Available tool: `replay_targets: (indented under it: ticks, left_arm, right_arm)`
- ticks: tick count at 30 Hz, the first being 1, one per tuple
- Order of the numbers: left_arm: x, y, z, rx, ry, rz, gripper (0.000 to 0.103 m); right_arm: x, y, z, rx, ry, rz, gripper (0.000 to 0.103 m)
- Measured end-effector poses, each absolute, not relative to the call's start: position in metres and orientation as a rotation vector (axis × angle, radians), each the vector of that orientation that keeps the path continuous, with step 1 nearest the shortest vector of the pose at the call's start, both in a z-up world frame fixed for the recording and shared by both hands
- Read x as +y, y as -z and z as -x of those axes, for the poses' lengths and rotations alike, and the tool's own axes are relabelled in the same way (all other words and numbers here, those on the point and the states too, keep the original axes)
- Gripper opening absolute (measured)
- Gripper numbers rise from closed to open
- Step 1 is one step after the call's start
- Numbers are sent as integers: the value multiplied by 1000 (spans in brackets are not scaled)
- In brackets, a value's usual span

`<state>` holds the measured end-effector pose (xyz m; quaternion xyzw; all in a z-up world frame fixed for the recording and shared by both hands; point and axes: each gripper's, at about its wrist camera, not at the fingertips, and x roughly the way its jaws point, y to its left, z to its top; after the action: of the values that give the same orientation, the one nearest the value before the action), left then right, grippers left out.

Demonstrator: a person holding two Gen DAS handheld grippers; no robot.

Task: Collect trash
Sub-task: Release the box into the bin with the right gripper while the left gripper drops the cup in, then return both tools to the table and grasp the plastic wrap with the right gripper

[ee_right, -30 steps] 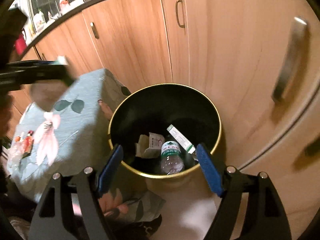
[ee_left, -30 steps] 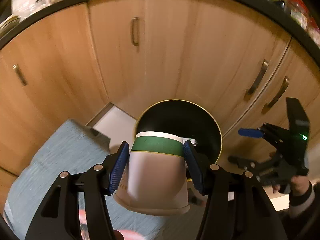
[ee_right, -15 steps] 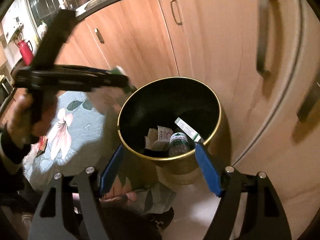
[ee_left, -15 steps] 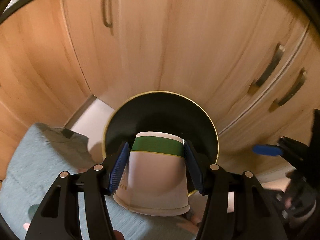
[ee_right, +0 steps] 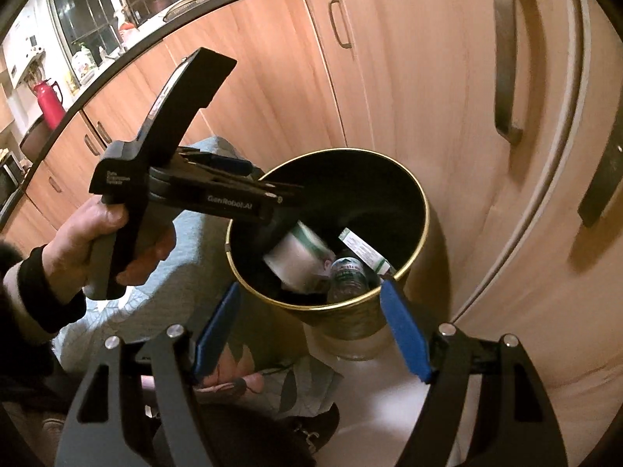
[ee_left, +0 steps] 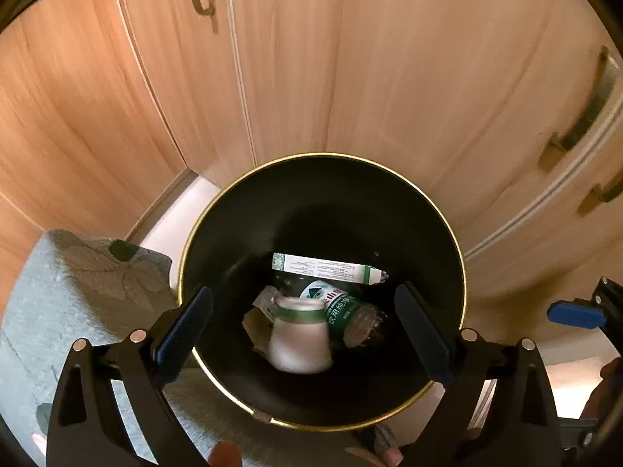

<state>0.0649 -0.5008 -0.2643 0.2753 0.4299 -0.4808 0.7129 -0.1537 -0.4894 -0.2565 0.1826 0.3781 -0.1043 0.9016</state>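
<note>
A black trash bin with a gold rim [ee_left: 447, 225] stands on the floor against the cupboards. My left gripper [ee_left: 303, 288] hangs over its mouth. Its jaws are opening wide and no pad touches anything. Below them the white paper cup with a green band [ee_left: 300, 342] is loose inside the bin, blurred. It lies over crumpled paper, beside a green-labelled plastic bottle [ee_left: 350, 311] and a slim white-green box [ee_left: 327, 268]. In the right wrist view my right gripper [ee_right: 309, 286] stands open and empty before the bin's [ee_right: 422, 210] near rim. A hand holds the left gripper [ee_right: 280, 202] above the cup [ee_right: 298, 257].
Wooden cupboard doors with metal handles [ee_right: 506, 58] curve close behind and right of the bin. A pale blue flowered cloth [ee_left: 78, 292] covers something low on its left. White floor [ee_right: 370, 397] shows in front. A red flask [ee_right: 48, 103] stands on the far counter.
My left gripper came down over the bin and its jaws spread apart, letting go of the paper cup, which has dropped inside. The right gripper has hardly shifted.
</note>
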Motion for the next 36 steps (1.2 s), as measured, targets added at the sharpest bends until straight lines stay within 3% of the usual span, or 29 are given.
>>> replay_targets:
  ticks: [7,13,18,20,22,27,30,36]
  left_arm:
    - [-436,207,-71,844,1006,-563,91]
    - [-244,146,-124,736,598,-465,95]
    - [-75,129,-144,714,277,-378,95]
    - [-13,129,-146,726,162,-313,95]
    - [34,129,-144,724,99,-261,95]
    - [100,129,-139,726,76,-171,95]
    - [111,131,-134,720,122,-152,95]
    - [121,150,-130,723,194,-115,95]
  right_arm:
    - [-463,240,134,765,129,-336,75]
    - [-381,237,74,798,-125,-241,76]
    - [-261,235,8,851,-428,-89,75]
    - [-216,238,-17,906,-471,-40,70]
    - [-181,241,-40,940,-512,-1,55]
    - [-116,240,-65,959,-755,114,52]
    - [-86,244,-71,970,-817,234,60]
    - [-56,251,-90,985,-874,400,65]
